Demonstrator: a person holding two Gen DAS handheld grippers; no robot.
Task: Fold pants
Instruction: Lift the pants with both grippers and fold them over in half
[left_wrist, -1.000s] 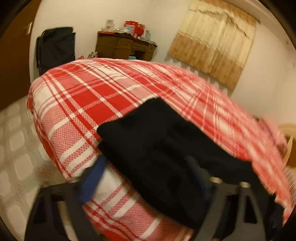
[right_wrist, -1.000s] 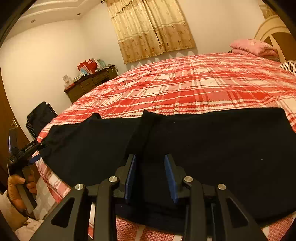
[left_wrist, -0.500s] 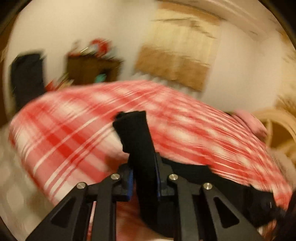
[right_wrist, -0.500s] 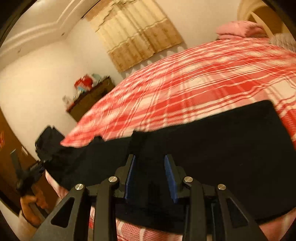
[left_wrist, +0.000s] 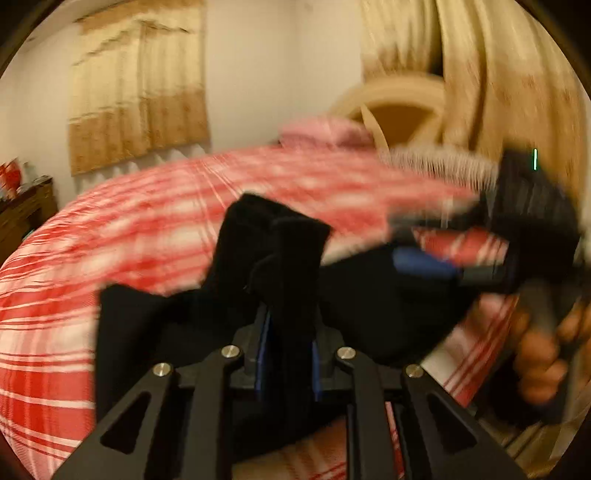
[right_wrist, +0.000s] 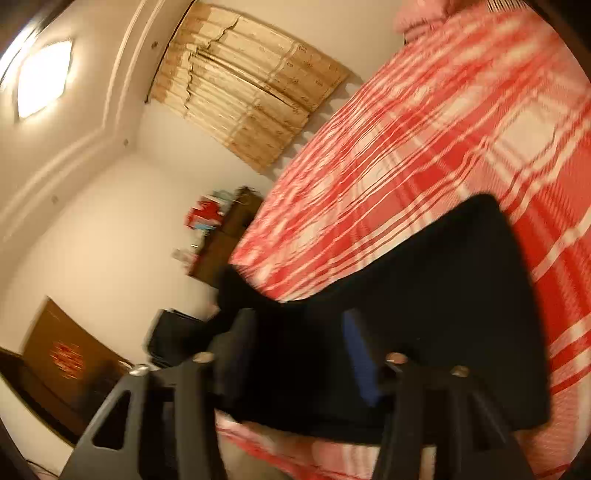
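Black pants (left_wrist: 266, 240) lie on a red and white plaid bed (left_wrist: 110, 240). My left gripper (left_wrist: 289, 326) is shut on a bunched end of them, which stands up above the fingers while the rest trails down to the bed. At the right of the left wrist view a hand (left_wrist: 539, 350) holds my right gripper (left_wrist: 424, 242), blurred, over the pants. In the right wrist view the pants (right_wrist: 443, 295) spread over the bed (right_wrist: 443, 129) edge. My right gripper (right_wrist: 299, 343) has its jaws opening, with black cloth lying between the parted blue pads.
A pink pillow (left_wrist: 321, 133) and a cream headboard (left_wrist: 399, 110) stand at the bed's far end. A tan curtain (right_wrist: 251, 96) hangs on the wall. A dark wooden dresser (right_wrist: 229, 236) stands past the bed's corner, a brown door (right_wrist: 62, 362) at the lower left.
My left gripper shut on the pants' end, lifted it and swung right toward the right gripper. The right gripper rolled and its jaws parted wider.
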